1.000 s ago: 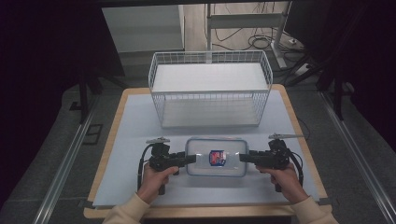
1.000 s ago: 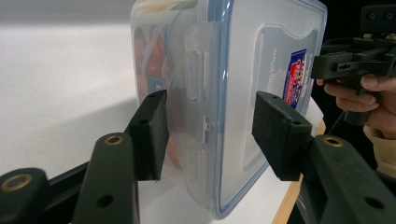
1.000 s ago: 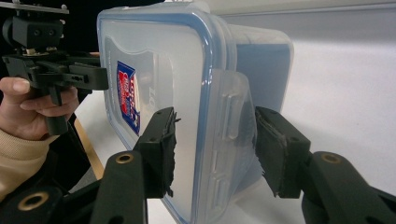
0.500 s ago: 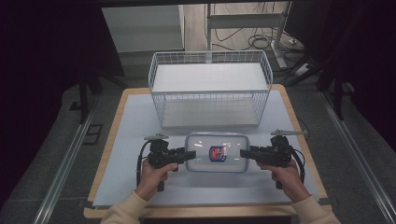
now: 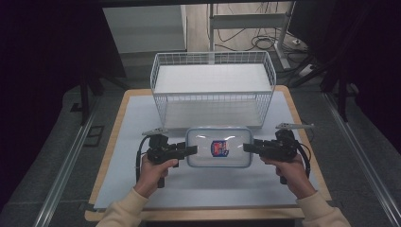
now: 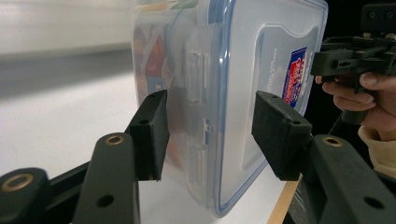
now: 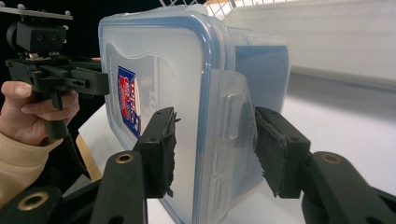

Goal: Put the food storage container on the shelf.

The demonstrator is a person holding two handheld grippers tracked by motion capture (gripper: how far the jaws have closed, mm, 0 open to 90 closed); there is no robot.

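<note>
Left claw and right claw, both spread, straddling opposite end latches of the lidded container.

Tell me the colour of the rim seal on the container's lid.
Blue, running around the clear lid of the plastic container; clearest in the right gripper view.

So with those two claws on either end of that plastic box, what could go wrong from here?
Both grippers, left and right, straddle the container's end latches with jaws open, nothing clamped. If only one closes, the box may tip or slip on lifting. Squeezing the latch flap might pop it, loosening the lid. The wire basket stands just behind, so a push forward could bump it.
</note>
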